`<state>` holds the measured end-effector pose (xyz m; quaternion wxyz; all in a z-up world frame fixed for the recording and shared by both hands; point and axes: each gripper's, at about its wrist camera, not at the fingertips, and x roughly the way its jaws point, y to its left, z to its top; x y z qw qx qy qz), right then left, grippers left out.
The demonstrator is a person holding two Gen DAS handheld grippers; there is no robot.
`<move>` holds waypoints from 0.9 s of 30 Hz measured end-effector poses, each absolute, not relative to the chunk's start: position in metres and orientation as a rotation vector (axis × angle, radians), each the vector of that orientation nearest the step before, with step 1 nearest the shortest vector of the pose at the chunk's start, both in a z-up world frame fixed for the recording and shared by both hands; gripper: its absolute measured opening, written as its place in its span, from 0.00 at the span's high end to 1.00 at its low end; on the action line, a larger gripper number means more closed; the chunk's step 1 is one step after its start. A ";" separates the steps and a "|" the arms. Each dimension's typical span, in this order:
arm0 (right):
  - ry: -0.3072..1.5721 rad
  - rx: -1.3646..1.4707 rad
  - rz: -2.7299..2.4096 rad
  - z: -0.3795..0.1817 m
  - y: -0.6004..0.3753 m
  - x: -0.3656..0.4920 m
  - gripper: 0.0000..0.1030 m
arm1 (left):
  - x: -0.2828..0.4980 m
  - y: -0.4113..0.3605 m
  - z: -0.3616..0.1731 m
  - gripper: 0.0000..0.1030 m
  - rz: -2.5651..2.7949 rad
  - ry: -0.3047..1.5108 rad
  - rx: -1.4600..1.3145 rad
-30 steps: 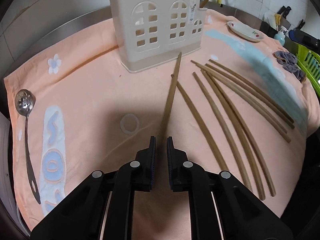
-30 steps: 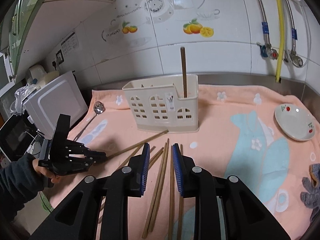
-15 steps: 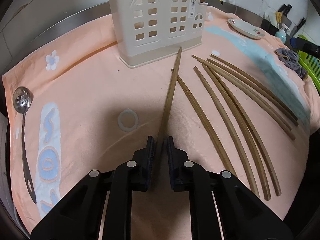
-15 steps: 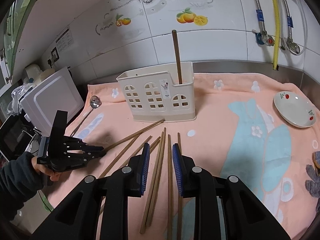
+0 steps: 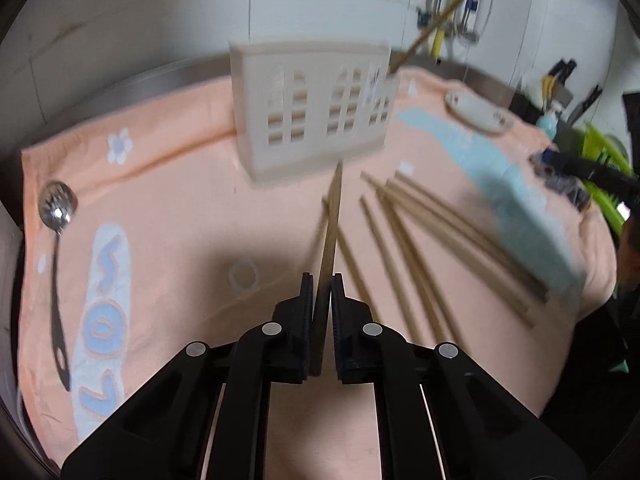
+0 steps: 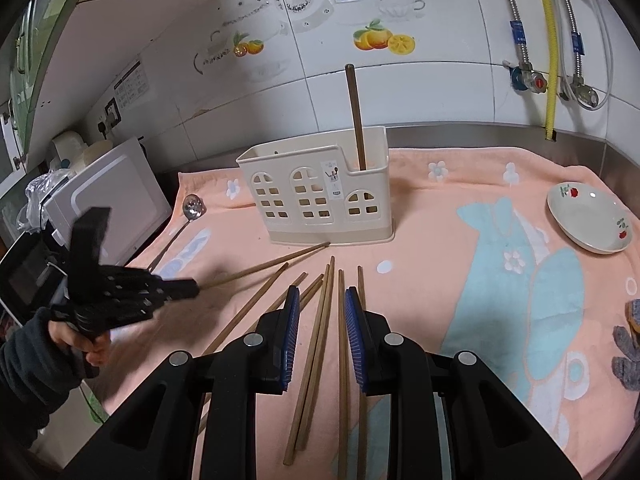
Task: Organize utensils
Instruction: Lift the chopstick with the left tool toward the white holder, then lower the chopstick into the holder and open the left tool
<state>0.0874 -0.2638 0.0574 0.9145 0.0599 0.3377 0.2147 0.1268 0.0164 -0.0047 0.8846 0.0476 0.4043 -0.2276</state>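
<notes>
**Around my work surface**

Under me lies a peach-orange towel (image 6: pixel 432 240) with pale blue patterns and white flowers. At my right sits a shallow white ceramic dish (image 6: pixel 588 220) with small red flower prints, near the towel's edge. To my left stands a white microwave oven (image 6: pixel 108 196). A yellow hose (image 6: pixel 546 40) hangs down the white tiled wall (image 6: pixel 420 92) behind.

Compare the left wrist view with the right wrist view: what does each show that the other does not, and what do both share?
Only the left wrist view shows the green basket. Only the right wrist view shows the microwave, the open right hand-held gripper and the fruit wall stickers. Both show the left hand-held gripper shut on a chopstick, the cream utensil holder, loose chopsticks, the slotted spoon and the plate.
</notes>
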 end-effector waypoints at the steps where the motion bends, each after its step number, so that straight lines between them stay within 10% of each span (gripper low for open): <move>1: 0.693 0.124 0.444 0.058 -0.264 0.087 0.78 | 0.126 0.017 0.003 0.92 -0.476 0.824 0.085; 27: 0.660 0.139 0.494 0.066 -0.260 0.088 0.78 | 0.139 -0.006 0.110 0.95 -0.472 0.614 0.084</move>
